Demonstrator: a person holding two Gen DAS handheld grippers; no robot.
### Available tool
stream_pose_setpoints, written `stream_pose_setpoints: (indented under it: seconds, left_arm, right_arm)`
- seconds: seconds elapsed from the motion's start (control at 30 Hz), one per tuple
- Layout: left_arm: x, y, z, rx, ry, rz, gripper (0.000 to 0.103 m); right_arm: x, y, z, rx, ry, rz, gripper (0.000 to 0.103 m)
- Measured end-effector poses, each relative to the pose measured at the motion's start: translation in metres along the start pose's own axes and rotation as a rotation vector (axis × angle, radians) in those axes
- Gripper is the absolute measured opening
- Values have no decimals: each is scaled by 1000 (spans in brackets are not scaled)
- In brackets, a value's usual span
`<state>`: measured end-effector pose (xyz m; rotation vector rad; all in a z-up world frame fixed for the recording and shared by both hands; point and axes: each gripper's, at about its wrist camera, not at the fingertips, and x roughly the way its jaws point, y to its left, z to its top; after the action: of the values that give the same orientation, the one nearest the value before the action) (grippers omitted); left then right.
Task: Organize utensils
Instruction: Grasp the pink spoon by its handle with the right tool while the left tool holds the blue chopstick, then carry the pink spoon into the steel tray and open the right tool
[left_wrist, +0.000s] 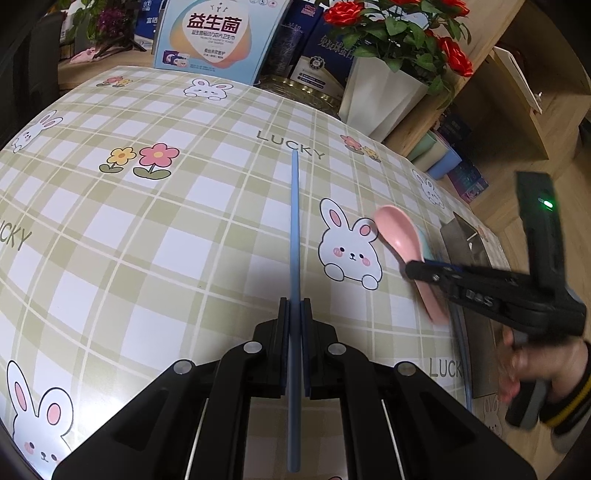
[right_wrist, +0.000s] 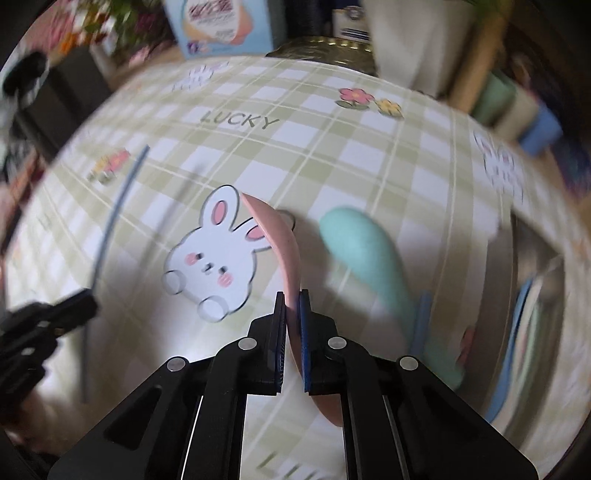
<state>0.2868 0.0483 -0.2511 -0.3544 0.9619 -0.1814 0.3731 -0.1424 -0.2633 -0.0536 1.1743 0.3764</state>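
Observation:
In the left wrist view my left gripper is shut on a long blue chopstick that points away over the checked rabbit tablecloth. To its right my right gripper crosses a pink spoon. In the right wrist view, which is blurred, the right gripper is shut on the handle of that pink spoon, held on edge. A teal spoon lies just right of it on the cloth. The left gripper with its blue chopstick shows at the left.
A second blue stick lies by the teal spoon's handle. A metal container sits at the table's right edge with blue and green pieces in it. A printed box and a white flower pot stand beyond the far edge.

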Motion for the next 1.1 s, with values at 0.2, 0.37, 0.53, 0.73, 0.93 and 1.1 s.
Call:
stream_pose_setpoints:
  seconds: [0.2, 0.37, 0.53, 0.73, 0.93, 1.1]
  left_arm:
    - [-1, -14, -5, 38, 9, -7, 6]
    - [-2, -27, -7, 73, 11, -11, 6]
    - [-4, -39, -9, 104, 10, -18, 6]
    - [-4, -53, -11, 137, 14, -21, 6]
    - [-3, -61, -13, 155, 20, -29, 6]
    - [-3, -61, -14, 152, 17, -31, 6]
  right_arm:
    - [-31, -7, -42, 206, -110, 140, 6]
    - [-57, -18, -71, 316, -181, 212, 6]
    - [-89, -45, -83, 361, -261, 191, 6]
    - [-107, -92, -96, 453, -307, 108, 6]
    - [-101, -120, -94, 504, -298, -27, 6]
    - [-92, -136, -70, 497, -286, -173, 6]
